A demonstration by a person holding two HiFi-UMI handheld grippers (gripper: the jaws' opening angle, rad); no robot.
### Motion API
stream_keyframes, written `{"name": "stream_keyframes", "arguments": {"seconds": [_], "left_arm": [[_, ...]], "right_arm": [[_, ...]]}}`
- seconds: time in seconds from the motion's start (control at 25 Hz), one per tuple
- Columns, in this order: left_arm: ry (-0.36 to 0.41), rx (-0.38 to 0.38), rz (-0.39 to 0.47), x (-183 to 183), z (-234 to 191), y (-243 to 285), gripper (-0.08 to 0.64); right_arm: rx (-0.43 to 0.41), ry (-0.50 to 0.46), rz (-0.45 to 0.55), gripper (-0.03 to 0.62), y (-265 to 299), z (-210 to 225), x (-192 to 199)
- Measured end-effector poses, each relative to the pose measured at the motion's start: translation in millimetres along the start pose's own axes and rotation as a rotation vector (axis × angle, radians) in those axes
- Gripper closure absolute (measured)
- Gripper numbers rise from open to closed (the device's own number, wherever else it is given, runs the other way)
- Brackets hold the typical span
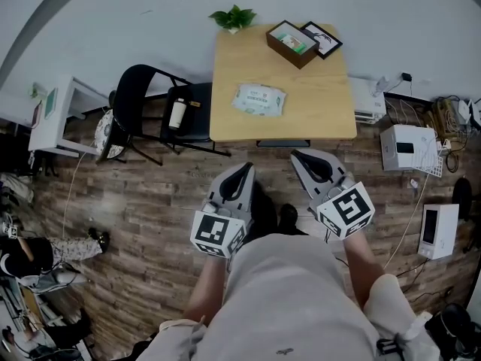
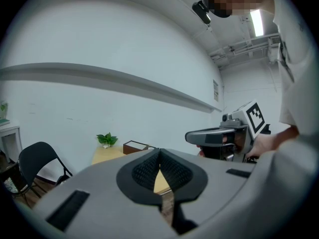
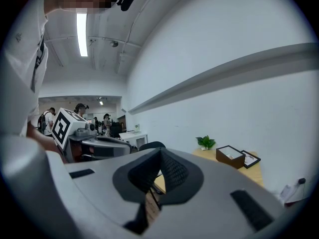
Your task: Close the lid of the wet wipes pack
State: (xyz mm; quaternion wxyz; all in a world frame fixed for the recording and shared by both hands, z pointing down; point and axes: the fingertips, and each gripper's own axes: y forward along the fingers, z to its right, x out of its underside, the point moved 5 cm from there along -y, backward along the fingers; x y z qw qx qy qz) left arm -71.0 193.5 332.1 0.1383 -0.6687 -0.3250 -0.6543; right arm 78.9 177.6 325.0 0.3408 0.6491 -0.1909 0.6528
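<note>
The wet wipes pack (image 1: 259, 100), pale green and white, lies flat near the middle of the wooden table (image 1: 319, 104). Its lid is too small to make out. Both grippers hang in front of the table's near edge, above the floor and well short of the pack. My left gripper (image 1: 246, 168) has its jaws together with nothing between them, and its pads (image 2: 172, 171) meet at the tip. My right gripper (image 1: 299, 156) is likewise shut and empty, its pads (image 3: 172, 173) touching. The pack shows in neither gripper view.
A potted plant (image 1: 234, 17), a brown box (image 1: 292, 43) and a picture frame (image 1: 323, 39) stand at the table's far edge. A black chair (image 1: 150, 111) with a bottle (image 1: 177, 113) is left of the table. White devices (image 1: 406, 147) and cables lie on the floor at the right.
</note>
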Motion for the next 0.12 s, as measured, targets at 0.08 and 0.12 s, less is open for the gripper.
{"name": "stream_keyframes", "arguments": {"seconds": [0.08, 0.12], "left_arm": [[0.000, -0.001, 0.000, -1.1, -0.5, 0.7, 0.552], [0.000, -0.001, 0.000, -1.7, -0.7, 1.1, 0.552]], "right_arm": [[-0.002, -0.004, 0.003, 0.594, -0.2, 0.5, 0.9], [-0.004, -0.006, 0.005, 0.594, -0.4, 0.8, 1.3]]}}
